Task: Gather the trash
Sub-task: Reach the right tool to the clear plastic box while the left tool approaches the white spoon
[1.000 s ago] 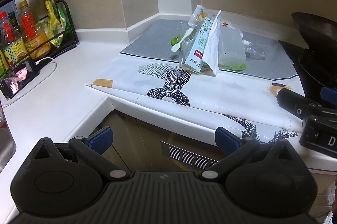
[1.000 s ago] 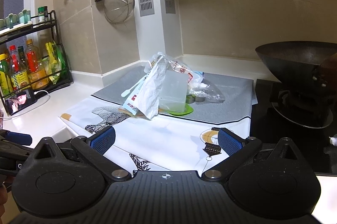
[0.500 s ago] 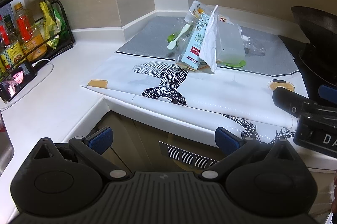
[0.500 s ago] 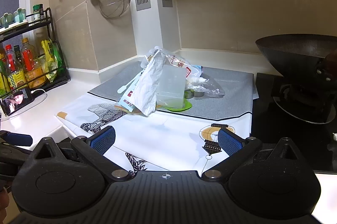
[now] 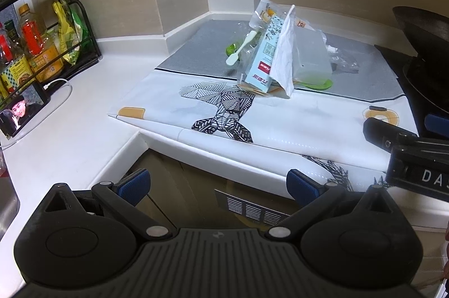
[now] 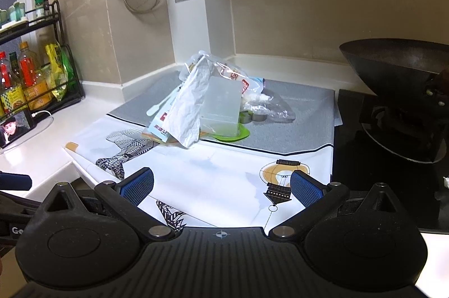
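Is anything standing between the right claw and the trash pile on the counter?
Nothing visible does. The right claw is open, and only the bare printed mat lies between it and the trash pile. The wok sits off to the right.

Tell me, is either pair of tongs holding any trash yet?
No, the left tongs and right tongs are open and empty, short of the trash pile.

Home kitchen: wok [image 6: 393, 59], condiment rack [image 5: 42, 31]

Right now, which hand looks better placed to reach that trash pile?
Probably the right tool: it is open, over the printed mat, facing the trash pile. The left tool, also open, hangs off the counter edge.
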`<state>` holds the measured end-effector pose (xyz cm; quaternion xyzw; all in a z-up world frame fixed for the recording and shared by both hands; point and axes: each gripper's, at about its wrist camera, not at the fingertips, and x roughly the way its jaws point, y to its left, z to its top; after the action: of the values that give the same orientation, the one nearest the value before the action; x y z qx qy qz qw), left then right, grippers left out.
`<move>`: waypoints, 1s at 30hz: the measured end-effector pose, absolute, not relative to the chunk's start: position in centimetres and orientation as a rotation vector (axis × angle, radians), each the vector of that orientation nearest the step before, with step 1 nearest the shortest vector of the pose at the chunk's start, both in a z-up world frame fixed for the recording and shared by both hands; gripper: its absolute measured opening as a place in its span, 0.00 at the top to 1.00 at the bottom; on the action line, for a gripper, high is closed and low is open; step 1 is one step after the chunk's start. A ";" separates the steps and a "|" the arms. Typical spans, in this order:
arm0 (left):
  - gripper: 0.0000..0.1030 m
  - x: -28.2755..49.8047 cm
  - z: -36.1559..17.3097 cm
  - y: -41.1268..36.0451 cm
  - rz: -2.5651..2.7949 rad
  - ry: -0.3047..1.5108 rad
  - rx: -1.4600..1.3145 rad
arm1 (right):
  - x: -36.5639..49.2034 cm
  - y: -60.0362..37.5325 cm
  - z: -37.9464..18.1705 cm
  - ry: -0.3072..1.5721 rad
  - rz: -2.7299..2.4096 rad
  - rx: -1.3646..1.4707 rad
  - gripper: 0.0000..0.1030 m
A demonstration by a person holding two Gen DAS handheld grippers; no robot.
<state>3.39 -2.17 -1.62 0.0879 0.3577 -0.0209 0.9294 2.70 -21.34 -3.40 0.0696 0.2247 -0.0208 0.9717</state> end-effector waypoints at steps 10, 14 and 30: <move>0.00 5.7 -1.0 -1.7 -0.021 0.725 0.191 | 4.6 -21.5 -3.5 0.481 -0.038 0.150 0.00; 0.00 6.7 -1.1 -1.7 -0.019 0.731 0.193 | 5.3 -21.6 -3.7 0.487 -0.037 0.152 0.00; 0.00 11.8 0.5 -2.6 -0.072 0.710 0.181 | 8.8 -23.5 -3.7 0.480 -0.101 0.162 0.00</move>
<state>11.78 -2.56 0.52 0.0886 0.3469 -0.0352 0.9331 8.81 -23.51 -3.72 0.0799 0.2375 -0.0501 0.9668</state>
